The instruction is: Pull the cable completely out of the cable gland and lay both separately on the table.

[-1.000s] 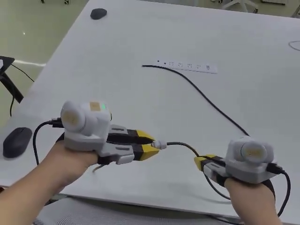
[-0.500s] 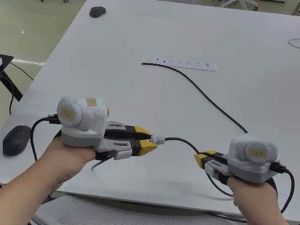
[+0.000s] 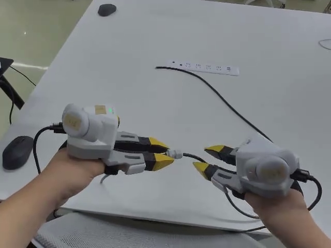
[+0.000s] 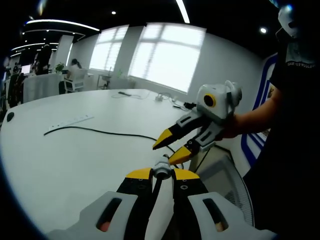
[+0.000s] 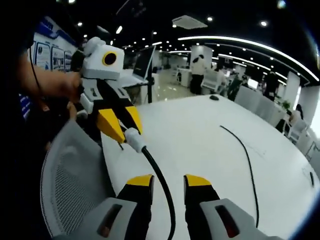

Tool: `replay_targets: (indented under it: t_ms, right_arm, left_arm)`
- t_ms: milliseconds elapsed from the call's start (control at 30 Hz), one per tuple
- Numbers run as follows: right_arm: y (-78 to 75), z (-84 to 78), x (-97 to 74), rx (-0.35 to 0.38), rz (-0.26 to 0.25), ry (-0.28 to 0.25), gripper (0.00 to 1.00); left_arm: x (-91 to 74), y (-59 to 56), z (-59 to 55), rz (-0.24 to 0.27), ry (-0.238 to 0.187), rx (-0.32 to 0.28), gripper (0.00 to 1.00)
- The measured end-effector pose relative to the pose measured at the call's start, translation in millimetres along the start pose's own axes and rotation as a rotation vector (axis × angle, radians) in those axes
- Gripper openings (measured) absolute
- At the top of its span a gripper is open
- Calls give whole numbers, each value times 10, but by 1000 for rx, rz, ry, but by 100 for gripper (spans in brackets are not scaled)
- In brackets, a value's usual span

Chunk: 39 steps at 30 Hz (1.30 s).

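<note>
Above the near edge of the table, cable gland is pinched at the tips of the left gripper, likely as an anchor for the pull; black cable not yet out, running from it between the spread jaws of the right gripper, apparently placed to close on it.

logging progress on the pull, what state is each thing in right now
left tool: shut on the cable gland
right tool: open, jaws either side of the cable
cable gland: clamped, held off the table
cable: not yet pulled out, runs through the cable gland
</note>
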State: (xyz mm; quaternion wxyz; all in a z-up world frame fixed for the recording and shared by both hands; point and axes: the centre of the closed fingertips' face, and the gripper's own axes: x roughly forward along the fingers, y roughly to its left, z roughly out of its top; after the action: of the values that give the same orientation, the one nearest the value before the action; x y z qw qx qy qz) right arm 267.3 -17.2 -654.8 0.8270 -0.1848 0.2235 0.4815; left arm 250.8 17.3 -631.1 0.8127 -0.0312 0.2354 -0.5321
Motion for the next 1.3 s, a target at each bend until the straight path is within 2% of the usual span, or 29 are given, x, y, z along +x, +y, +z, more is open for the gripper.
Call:
replay_targets:
  t_ms: [133,333,467,1300]
  right_arm:
    - [106,74,51,-83,31,18,16]
    - [186,139,67,-106,45,1,5]
    - [178,125,74,-123,39,8,3]
    - [97,27,78,54,16,5,0]
  left_arm:
    - [2,-17,4,-4,-1,3,15]
    - [-4,-6,1,5,1,13,15]
    - [-7,-1,-17,4,4,18,15]
    - [-6,13,34,12,-12,36,14]
